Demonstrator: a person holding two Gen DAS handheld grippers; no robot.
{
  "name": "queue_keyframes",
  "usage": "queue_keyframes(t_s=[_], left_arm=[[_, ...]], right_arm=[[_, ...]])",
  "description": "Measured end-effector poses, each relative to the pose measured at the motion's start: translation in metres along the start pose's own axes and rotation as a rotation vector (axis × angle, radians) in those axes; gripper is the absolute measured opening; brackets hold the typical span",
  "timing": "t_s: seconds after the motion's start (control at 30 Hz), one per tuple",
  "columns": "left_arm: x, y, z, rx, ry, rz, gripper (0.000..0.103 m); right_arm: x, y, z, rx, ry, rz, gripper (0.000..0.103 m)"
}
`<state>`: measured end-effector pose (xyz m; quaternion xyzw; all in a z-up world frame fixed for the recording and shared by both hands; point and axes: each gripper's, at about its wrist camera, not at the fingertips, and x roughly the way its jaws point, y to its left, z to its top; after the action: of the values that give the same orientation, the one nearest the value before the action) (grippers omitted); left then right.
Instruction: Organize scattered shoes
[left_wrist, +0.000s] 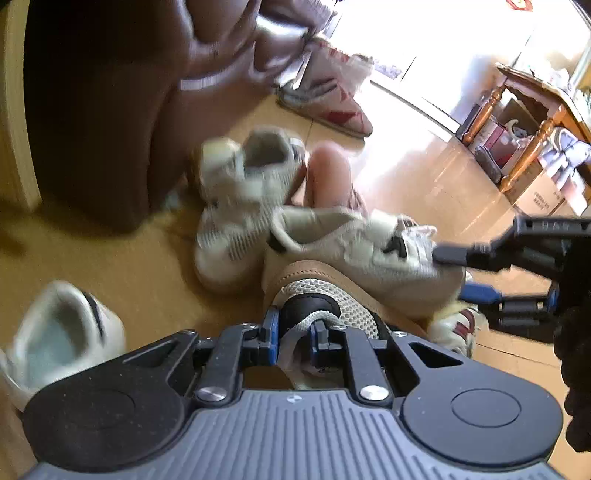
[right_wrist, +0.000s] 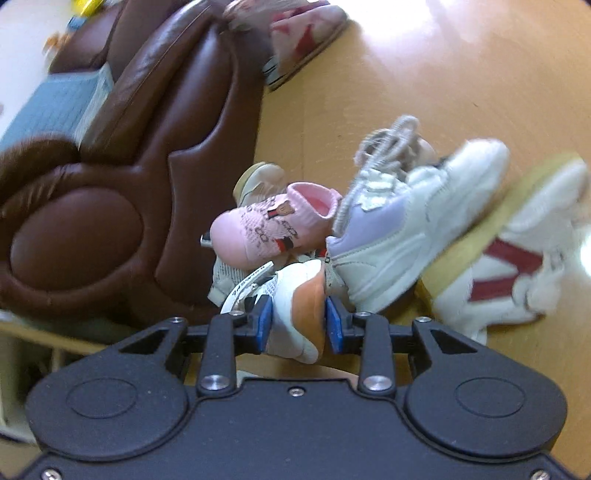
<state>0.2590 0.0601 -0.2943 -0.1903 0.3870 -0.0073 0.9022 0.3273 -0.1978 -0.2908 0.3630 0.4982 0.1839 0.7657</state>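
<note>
The left gripper (left_wrist: 295, 334) is clenched on a thin grey lace or pull-loop (left_wrist: 314, 320) at the collar of a mesh sneaker with a tan sole (left_wrist: 328, 295). The hold is only on that soft strand, so the shoe may swing, twist or slip free once it hangs; the loop could also slide out of the narrow pads.

The right gripper (right_wrist: 297, 323) grasps the heel of a white sneaker with an orange sole edge (right_wrist: 301, 295), pads pressed to either side. That grip sits low on a rounded heel, so the shoe may pivot between the pads.

Beyond both, the rest of the pile lies tangled: a pink knit child's shoe (right_wrist: 273, 225) and a white-and-lilac sneaker (right_wrist: 402, 229) lie just beside the held heel, against the brown leather sofa (right_wrist: 147, 155). Loose laces could snag and drag neighbours along.
</note>
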Motion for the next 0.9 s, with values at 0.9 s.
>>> queue_keyframes(t_s=[0.9], left_arm=[[-0.122, 0.035, 0.080, 0.482, 0.096, 0.144, 0.014]], right_arm=[[-0.020, -0.035, -0.067, 0.380, -0.029, 0.044, 0.032]])
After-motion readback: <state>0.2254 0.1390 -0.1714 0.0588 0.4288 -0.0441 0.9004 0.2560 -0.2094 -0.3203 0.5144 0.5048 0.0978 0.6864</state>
